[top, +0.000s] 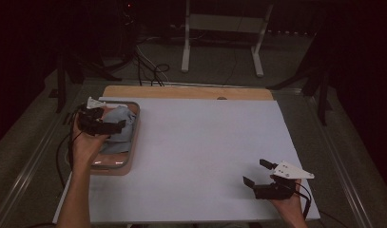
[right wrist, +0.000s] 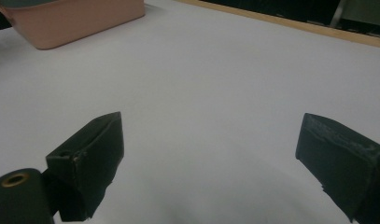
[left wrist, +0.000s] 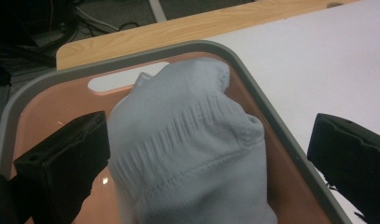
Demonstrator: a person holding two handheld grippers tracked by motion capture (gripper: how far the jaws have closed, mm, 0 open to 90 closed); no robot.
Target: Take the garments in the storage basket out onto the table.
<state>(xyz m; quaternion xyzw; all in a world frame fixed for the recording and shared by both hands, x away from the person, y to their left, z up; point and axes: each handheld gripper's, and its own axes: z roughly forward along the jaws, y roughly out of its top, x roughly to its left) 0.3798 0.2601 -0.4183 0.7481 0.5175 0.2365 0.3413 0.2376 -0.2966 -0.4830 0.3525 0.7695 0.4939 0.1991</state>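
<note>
A dim room with dark drapes surrounds a wooden table point(top: 191, 91) covered by a pale, white-grey mat point(top: 200, 156), lit more brightly than the floor beyond it. Closest to the person, the right gripper point(top: 256, 172) hangs low over the near right corner of the mat, its two black jaws spread wide with nothing between them; in the right gripper view only bare mat lies ahead of the jaws, and well beyond them, off toward the upper left of that view, stands the outer wall of a salmon-pink plastic tray with a grey rim point(right wrist: 75, 21). The left gripper point(top: 116, 124) is held over that tray point(top: 134, 137) at the mat's left edge. Its jaws also stand wide apart, and in the left gripper view a light grey-blue ribbed knitted sock point(left wrist: 192, 149) sits bunched up between them, lying inside the tray; whether either jaw touches the fabric cannot be told. Past the sock, the tray's far wall has a slot-shaped handle cut-out point(left wrist: 127, 80). Farther off on the floor stands a white metal frame point(top: 224, 33) among dark cables point(top: 150, 66).
</note>
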